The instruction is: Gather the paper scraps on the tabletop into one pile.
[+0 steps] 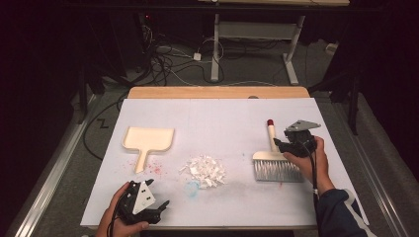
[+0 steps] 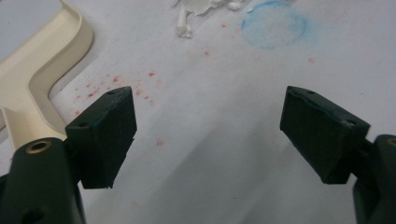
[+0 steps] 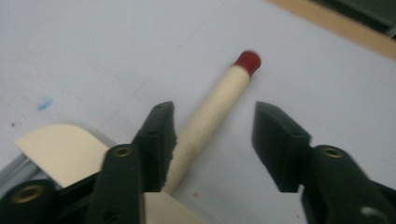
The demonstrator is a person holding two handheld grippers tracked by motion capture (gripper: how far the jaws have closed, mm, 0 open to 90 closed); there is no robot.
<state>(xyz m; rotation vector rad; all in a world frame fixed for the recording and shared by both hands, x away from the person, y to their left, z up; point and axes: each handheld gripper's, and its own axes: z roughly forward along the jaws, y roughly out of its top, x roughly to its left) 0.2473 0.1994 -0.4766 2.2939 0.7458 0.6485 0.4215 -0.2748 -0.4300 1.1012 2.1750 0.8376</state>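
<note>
- My left gripper [image 1: 160, 207] rests at the table's [image 1: 222, 106] near edge, jaws spread over bare sheet; its own view shows red specks and the dustpan [image 2: 32, 88] handle beside the left jaw.
- Shredded paper [image 1: 203, 171] lies mid-table, apart from both grippers.
- My right gripper [image 3: 212, 140] straddles the brush [image 1: 274, 160] handle, jaws apart: it lies against the left jaw, clear of the right.
</note>
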